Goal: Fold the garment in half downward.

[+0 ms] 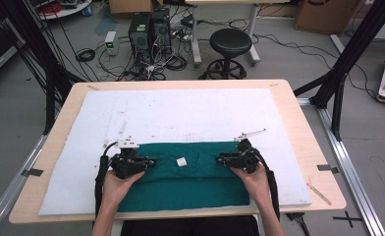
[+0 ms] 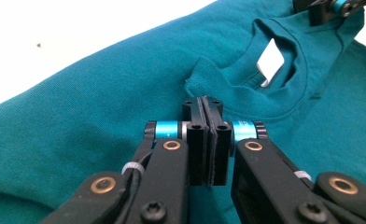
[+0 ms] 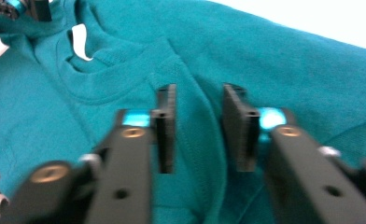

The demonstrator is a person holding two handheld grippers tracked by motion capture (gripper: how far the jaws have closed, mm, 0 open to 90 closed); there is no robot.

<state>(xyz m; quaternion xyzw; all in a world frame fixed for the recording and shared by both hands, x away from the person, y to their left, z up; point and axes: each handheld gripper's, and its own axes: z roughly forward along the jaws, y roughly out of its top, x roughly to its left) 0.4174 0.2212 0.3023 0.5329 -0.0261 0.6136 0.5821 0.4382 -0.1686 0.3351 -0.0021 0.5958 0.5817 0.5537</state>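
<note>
A teal T-shirt (image 1: 180, 184) lies folded on the white foam board (image 1: 180, 108), its collar and white label (image 1: 181, 162) facing up. My left gripper (image 1: 150, 160) is at the shirt's left shoulder. In the left gripper view its jaws (image 2: 203, 105) are pressed together on a puckered fold of the shirt (image 2: 78, 116) beside the collar. My right gripper (image 1: 221, 158) is at the right shoulder. In the right gripper view its jaws (image 3: 200, 95) stand apart over a raised ridge of the shirt (image 3: 288, 60), and the pads do not press on it.
The foam board covers most of the wooden table (image 1: 298, 123). Behind the table a black stool (image 1: 230, 44), computer towers (image 1: 149, 29) and loose cables stand on the floor. A black frame post (image 1: 343, 64) rises at the right.
</note>
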